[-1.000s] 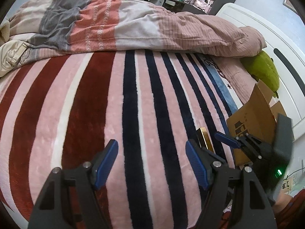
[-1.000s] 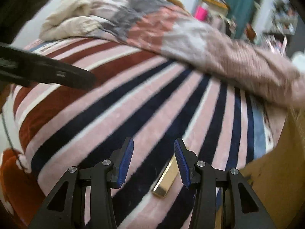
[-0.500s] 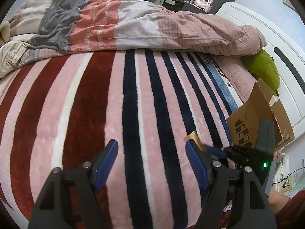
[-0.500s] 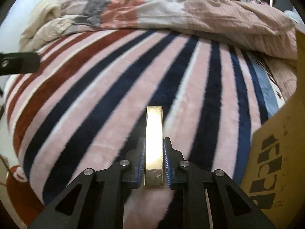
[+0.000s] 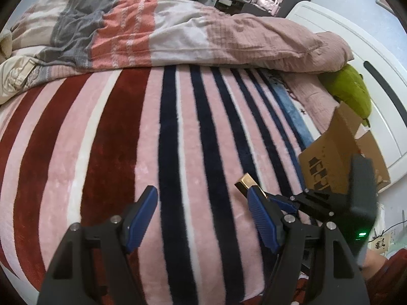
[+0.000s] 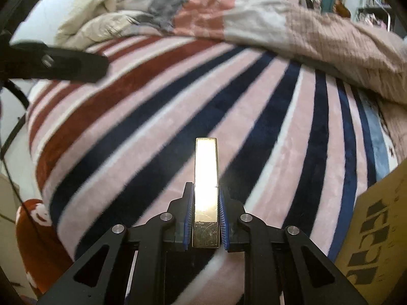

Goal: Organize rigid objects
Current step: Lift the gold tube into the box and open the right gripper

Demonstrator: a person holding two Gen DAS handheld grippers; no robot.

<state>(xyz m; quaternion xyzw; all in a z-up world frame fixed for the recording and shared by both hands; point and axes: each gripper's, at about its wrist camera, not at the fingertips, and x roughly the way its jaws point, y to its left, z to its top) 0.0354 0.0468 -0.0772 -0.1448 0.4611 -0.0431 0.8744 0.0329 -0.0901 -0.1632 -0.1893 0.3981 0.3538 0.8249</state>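
A shiny gold bar sticks out forward between the blue pads of my right gripper, which is shut on its rear half. It hangs just above the striped blanket. In the left wrist view the same gold bar peeks out past my left gripper's right finger, with the right gripper behind it. My left gripper stands open over the blanket with nothing between its fingers. A cardboard box with open flaps sits at the bed's right edge.
A crumpled quilt lies across the far side of the bed. A green plush toy rests against the white headboard behind the box. The cardboard box fills the right wrist view's lower right. Cluttered shelves stand beyond the bed.
My right gripper came over the gold bar lying on the blanket, shut on it and has tilted it up off the fabric. The left gripper has kept still.
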